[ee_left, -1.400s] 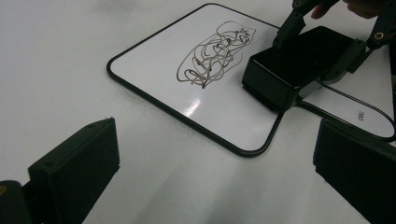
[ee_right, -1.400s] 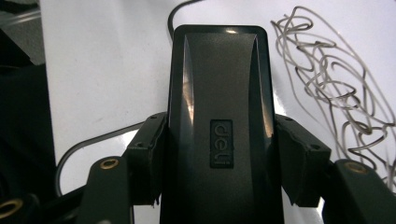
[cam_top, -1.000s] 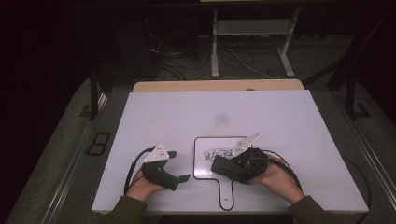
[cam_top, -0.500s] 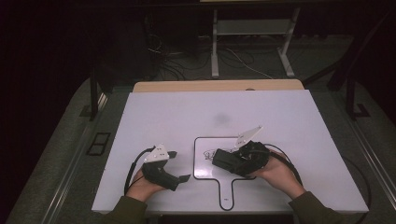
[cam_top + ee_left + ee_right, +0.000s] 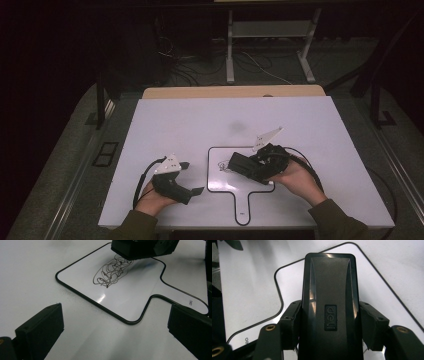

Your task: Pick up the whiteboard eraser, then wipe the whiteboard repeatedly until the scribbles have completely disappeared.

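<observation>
Clearly wiping a scribble off a small whiteboard, judging by the layout. Holding a black eraser (image 5: 329, 312) in the right gripper (image 5: 245, 166), jaws clamped against its two long sides, maker's mark facing the camera in the right gripper view. Hovering or resting over the right part of the whiteboard (image 5: 220, 182), eraser (image 5: 246, 167) pointing left toward the scribble (image 5: 224, 166); contact with the surface not possible to confirm from these angles. Lying flat on the white table (image 5: 165, 120), the whiteboard, near the front edge and a little right of centre, its short handle pointing toward the person. Sitting in the middle of the board, the scribble (image 5: 111, 272), a tangle of dark loops, with the eraser's front edge (image 5: 135, 250) just reaching its far side in the left gripper view.

Waiting off to the left, the left gripper (image 5: 192, 180), jaws standing wide apart with nothing between them, aimed across at the board and not touching it.

Judging the step: starting the wipe, with most of the ink remaining. Calling next for pressing the eraser's flat face down and sweeping left across the loops, probably in several passes. Possibly needing the left gripper to steady the board's near left edge, since a light board could slide under the push.
</observation>
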Demonstrator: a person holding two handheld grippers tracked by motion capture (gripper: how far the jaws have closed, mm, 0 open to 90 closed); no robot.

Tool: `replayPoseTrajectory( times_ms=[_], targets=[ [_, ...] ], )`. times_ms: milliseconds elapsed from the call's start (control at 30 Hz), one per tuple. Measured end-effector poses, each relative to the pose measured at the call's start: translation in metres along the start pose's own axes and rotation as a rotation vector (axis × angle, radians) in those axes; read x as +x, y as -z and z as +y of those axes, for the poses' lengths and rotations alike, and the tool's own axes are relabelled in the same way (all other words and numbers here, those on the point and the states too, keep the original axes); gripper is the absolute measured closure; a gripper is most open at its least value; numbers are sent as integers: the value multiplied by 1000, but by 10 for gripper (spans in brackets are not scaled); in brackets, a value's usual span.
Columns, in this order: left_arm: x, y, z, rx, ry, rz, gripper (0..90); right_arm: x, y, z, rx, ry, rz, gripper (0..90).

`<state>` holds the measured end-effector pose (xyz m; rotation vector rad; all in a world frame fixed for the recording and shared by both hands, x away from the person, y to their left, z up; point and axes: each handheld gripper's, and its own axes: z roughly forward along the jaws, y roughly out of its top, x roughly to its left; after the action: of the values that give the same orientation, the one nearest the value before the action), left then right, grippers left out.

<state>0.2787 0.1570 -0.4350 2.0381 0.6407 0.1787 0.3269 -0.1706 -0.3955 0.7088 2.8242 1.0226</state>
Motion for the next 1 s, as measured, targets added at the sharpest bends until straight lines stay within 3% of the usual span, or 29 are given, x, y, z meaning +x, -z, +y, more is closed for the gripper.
replayPoseTrajectory(
  times_ms=[467, 1000],
  targets=[
    [1, 0, 0, -2, 3, 1, 0, -21, 1, 10, -19, -38, -9, 388],
    [2, 1, 0, -7, 3, 1, 0, -48, -14, 8, 49, -68, -86, 388]
  ],
)
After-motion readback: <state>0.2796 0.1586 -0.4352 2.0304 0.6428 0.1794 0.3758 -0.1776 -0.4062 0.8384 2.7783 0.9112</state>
